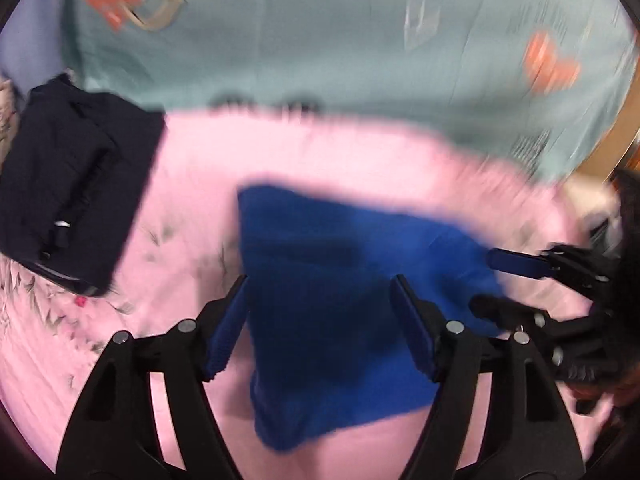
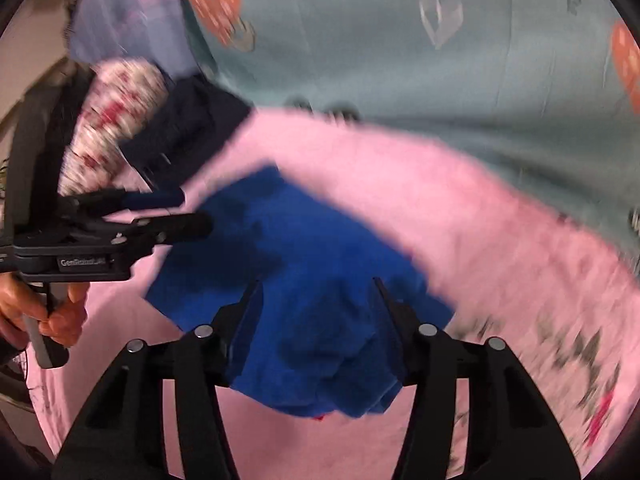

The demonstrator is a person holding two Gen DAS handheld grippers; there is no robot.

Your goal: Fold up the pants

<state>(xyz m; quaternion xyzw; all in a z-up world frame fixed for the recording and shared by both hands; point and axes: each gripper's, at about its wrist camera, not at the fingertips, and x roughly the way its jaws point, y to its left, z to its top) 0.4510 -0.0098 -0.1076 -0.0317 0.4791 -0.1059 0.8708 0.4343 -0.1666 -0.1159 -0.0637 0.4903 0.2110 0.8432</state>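
The blue pants [image 1: 332, 292] lie folded into a compact bundle on the pink sheet [image 1: 192, 168]; they also show in the right wrist view [image 2: 304, 280]. My left gripper [image 1: 320, 284] is open, its fingers spread over the bundle and holding nothing. It shows in the right wrist view [image 2: 192, 212] at the bundle's left edge. My right gripper [image 2: 318, 288] is open above the bundle's near part, empty. It shows in the left wrist view [image 1: 486, 282] at the bundle's right edge. Both views are motion-blurred.
A folded dark navy garment [image 1: 76, 196] lies on the sheet to the left, also in the right wrist view [image 2: 188, 128]. A teal blanket with orange hearts [image 1: 320, 40] lies beyond. A floral cushion [image 2: 116, 120] sits at the far left.
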